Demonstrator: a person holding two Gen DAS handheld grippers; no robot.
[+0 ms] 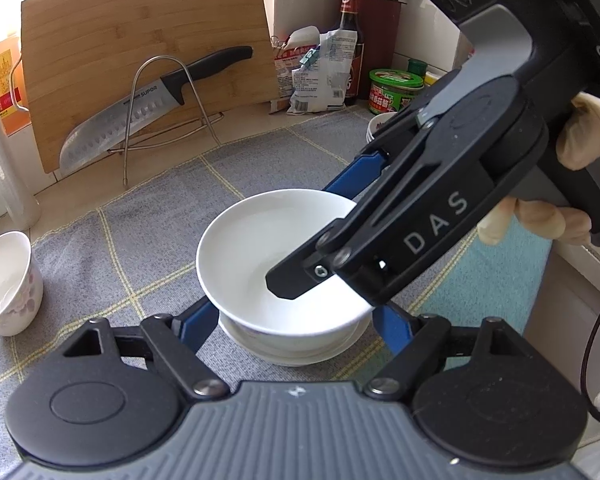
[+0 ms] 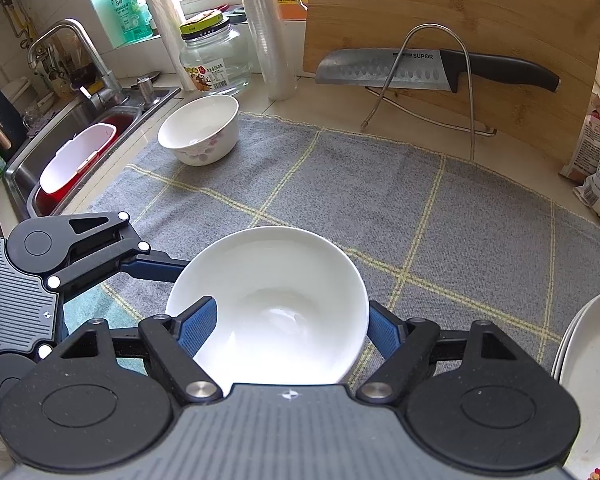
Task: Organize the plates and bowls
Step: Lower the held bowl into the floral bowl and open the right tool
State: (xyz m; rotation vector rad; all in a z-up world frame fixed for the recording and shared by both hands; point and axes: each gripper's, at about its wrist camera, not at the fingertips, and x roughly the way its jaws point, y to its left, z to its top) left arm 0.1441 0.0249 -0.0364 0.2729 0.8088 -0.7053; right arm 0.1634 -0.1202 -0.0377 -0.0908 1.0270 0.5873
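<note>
Left wrist view: a white bowl [image 1: 260, 248] sits on top of a lower bowl [image 1: 296, 350]. This small stack stands on the grey checked cloth [image 1: 140, 240] that covers the middle of the surface. The left claw [image 1: 296, 312] has its two blue fingers [image 1: 196, 320] apart, one on each side of the stack. I cannot tell if its pads press on the lower bowl. The right claw [image 1: 312, 236] comes in from the right side, held by a gloved hand [image 1: 540, 220]. It is clamped on the white bowl: one finger is inside the bowl and the other is outside its far wall. A flowered bowl [image 1: 4, 284] stands alone near the left edge of the surface. At the back edge a cutting board [image 1: 120, 40] leans on the wall, and a knife [image 1: 140, 116] rests on a wire stand in front of it.

Right wrist view: the white bowl is between the fingers of the right claw, the left finger over its inner wall and the right finger just outside its rim. The left claw reaches to the bowl from the left side. The flowered bowl stands at the corner of the cloth beside the sink [image 2: 80, 132]. Stacked plates [image 2: 592, 360] lie at the right edge.
</note>
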